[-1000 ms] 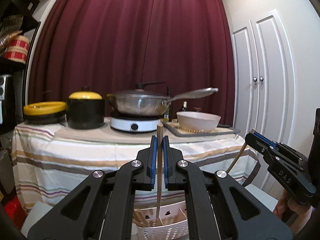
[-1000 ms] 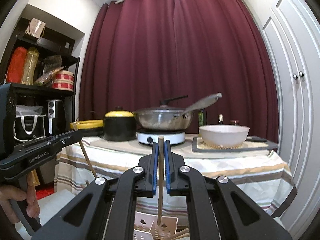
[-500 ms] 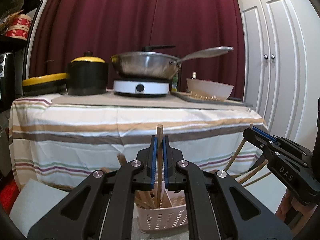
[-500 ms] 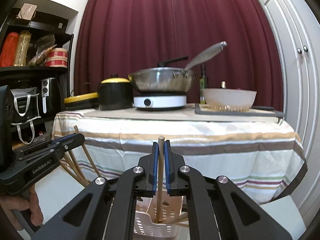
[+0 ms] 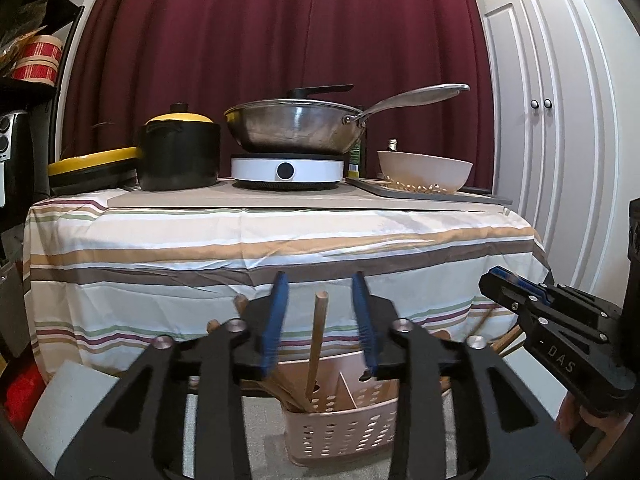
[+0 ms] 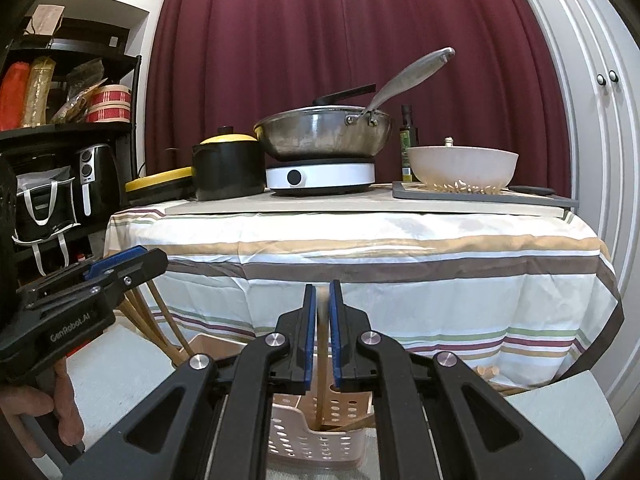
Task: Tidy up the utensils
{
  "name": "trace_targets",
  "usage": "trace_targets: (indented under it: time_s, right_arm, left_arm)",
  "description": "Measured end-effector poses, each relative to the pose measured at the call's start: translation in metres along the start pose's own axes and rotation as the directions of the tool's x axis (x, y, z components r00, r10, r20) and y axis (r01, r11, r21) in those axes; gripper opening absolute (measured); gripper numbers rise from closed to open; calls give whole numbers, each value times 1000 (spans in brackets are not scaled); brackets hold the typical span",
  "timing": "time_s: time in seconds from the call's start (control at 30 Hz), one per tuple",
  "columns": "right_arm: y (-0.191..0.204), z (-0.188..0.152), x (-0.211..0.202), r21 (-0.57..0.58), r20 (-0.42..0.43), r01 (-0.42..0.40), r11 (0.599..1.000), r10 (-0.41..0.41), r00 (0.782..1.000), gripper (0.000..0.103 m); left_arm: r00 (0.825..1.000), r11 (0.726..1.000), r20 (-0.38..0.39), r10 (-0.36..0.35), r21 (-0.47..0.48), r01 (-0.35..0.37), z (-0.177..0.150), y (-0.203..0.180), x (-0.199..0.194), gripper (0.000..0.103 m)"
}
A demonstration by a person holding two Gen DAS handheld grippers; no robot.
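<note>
On the far left of the right wrist view, a black shelf unit [image 6: 72, 128] holds packets and an appliance. A person's hand [image 6: 44, 412] grips the left gripper [image 5: 320, 320]. Its blue-padded jaws have just been opening and now stand apart, with a wooden chopstick [image 5: 316, 344] standing free between them, touching neither pad. The stick leans slightly, its lower end inside a pale perforated utensil basket [image 5: 344, 428] below, in the compartment left of the basket's divider, beside other chopsticks [image 5: 288, 390].

In the middle, behind the basket, a table with a striped cloth [image 5: 280, 256] carries a black pot with a yellow lid [image 5: 178, 156], a steel pan [image 5: 296, 128] on a white hob [image 5: 287, 170] and a white bowl [image 5: 424, 170] on a dark tray.

Further right, the right gripper [image 6: 322, 332] hangs over the same basket. Its jaws are nearly together around a second chopstick [image 6: 320, 376]; the top of this stick is blurred, and I cannot tell whether the pads press it. Its lower end sits in the basket. White cupboard doors [image 5: 548, 120] close the right edge.
</note>
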State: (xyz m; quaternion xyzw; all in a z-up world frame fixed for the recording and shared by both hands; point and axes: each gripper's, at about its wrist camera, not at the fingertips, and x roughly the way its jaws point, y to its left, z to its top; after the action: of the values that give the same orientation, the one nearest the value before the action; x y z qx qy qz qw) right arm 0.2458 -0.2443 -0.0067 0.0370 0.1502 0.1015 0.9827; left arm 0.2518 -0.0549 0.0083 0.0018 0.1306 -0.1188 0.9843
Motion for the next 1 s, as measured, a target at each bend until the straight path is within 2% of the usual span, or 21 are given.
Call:
trace_targets:
  time_s: [0.07,0.13,0.3,0.43,0.53,0.8,1.0]
  right_arm:
    - [-2,-1,-1,5,-1,1,1000,-1,1000,19]
    - [-3,0,-2,11,7,5,1000,-5,1000,33]
    - [-6,3,-6,15,27,11,1000,-12,1000,49]
    - [-8,5,-9,23,45,17,1000,-18,999,60]
    - [-9,7,-11,28,57,21,999,-22,998,68]
    - [-13,16,-21,49,85,36,998,-40,996,82]
    - [-10,20,-32,48,72,60,997,-63,995,85]
  left_arm:
    - [1000,1000,0,-3,5,3,0,-2,0,50]
    - [1000,1000,2,-5,9,5,0,-5,0,54]
    - [1000,1000,7,-19,15,19,2,-10,1,68]
    - [1000,1000,26,-17,23,17,4,-13,-1,84]
    - [999,1000,39,-18,21,17,8,-14,-3,88]
    - [996,1000,87,22,5,-23,20,-14,-15,98]
    - [995,999,86,49,10,-50,26,-15,-30,99]
